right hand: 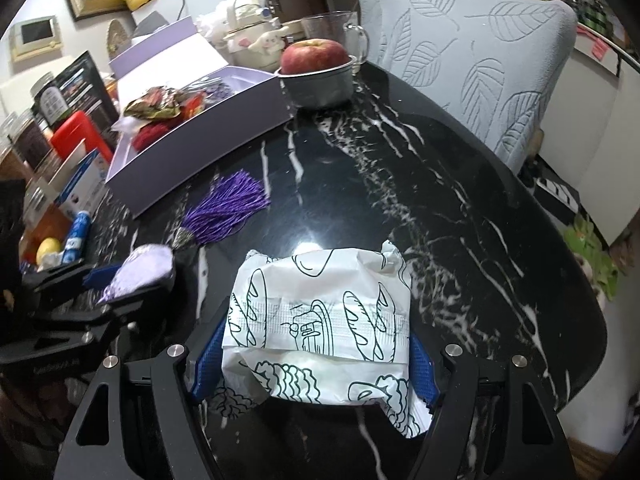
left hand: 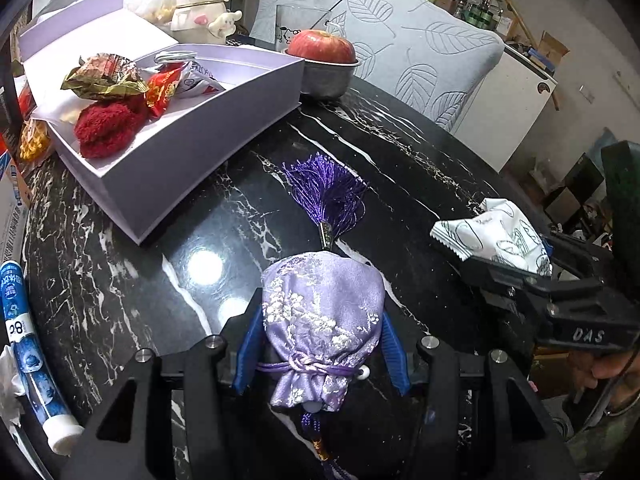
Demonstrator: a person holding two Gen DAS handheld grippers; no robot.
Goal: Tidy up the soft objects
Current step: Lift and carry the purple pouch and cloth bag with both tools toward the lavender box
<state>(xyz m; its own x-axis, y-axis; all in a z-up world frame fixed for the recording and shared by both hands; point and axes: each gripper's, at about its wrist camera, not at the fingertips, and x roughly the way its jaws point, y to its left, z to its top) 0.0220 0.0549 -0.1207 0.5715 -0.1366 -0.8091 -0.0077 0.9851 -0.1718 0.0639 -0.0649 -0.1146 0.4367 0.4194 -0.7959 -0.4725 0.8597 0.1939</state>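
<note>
On the black marble table (left hand: 132, 280), the lavender box (left hand: 180, 152) holds a red knit piece (left hand: 106, 128); the left gripper (left hand: 320, 344) has its 2 fingers closed against the lilac pouch (left hand: 320, 312); the right gripper (right hand: 316, 356) clamps the printed white packet (right hand: 320, 320).

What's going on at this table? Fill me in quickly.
A person with two handheld grippers is sorting soft things. The left gripper has its jaws closed on a lilac brocade pouch with a purple tassel. The right gripper grips a white printed packet. Both are over the black marble table. The lavender box already holds a red knit item and snack wrappers.
</note>
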